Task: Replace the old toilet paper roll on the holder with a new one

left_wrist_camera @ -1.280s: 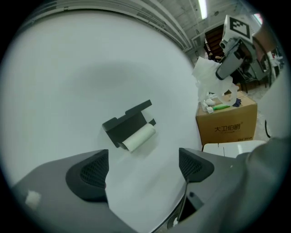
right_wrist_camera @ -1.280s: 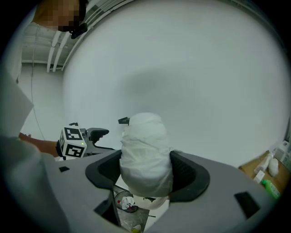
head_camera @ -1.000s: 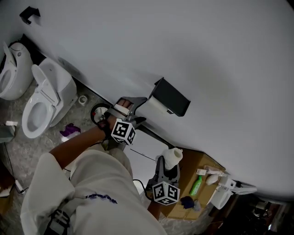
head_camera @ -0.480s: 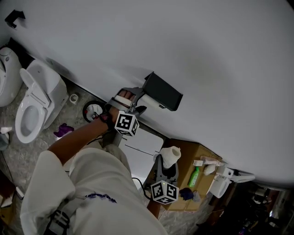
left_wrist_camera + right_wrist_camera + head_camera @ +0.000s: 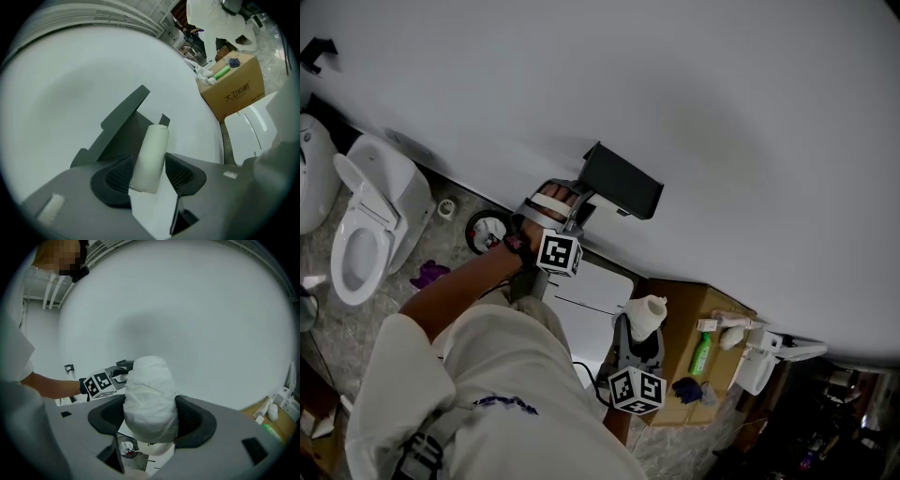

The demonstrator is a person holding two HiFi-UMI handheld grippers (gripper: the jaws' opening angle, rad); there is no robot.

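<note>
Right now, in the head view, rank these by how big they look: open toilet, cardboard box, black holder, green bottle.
1. open toilet
2. cardboard box
3. black holder
4. green bottle
The holder on the wall is probably nearer the camera than the floor things, so it may look oversized.

Thin old roll (image 5: 151, 154) at holder (image 5: 123, 119), wrapped new roll (image 5: 150, 399)

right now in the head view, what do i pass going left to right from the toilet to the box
toilet → bin → holder → green bottle
</note>
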